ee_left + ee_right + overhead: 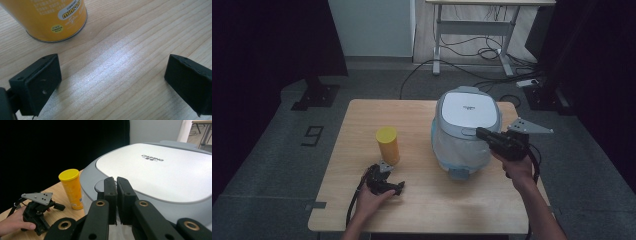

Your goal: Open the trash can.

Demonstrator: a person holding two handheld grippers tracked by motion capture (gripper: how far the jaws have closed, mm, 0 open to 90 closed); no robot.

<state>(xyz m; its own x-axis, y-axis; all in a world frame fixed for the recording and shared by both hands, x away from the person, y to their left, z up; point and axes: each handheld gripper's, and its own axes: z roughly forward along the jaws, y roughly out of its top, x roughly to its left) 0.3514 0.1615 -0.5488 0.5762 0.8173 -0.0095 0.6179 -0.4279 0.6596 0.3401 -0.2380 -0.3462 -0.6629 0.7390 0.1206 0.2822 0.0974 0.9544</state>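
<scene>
A: Biggest first? Wooden table (pixel 427 210), pale grain, front edge nearest the person, bare wood along its front and left of the cooker.

B: Then the grey rice cooker (pixel 466 127), lid down, on the right half of the table. Back of it close to the far edge; right side close to the right edge. Little spare wood there.

A: Left of the cooker?

B: Yellow canister (pixel 388 145), upright, capped, well apart from the cooker with an open lane of wood between. More open wood left of the canister out to the left edge.

A: Grippers?

B: Right gripper (pixel 480 132), held in the right hand (pixel 517 167), tips at the cooker's front rim by a small grey tab. Jaws pressed nearly together, a sliver of gap, nothing seen between them. Touching the lid or just above: cannot tell.

A: And the other?

B: Left gripper (pixel 398 187), in the left hand (pixel 371 199), low on the table just in front of the canister, well left of the cooker. Jaws spread wide, bare wood between, gripping nothing.

A: Differences between views?

B: Left gripper view: canister's base (pixel 53 20) standing flat, printed label readable in part, beyond the left jaw. Right gripper view: brand lettering on the cooker lid (pixel 160 167), too small to read from above, plus the canister's cap (pixel 69 175) and the left gripper's grey plate (pixel 37 197) farther off. High view: floor cables and a desk frame beyond the cooker.
</scene>
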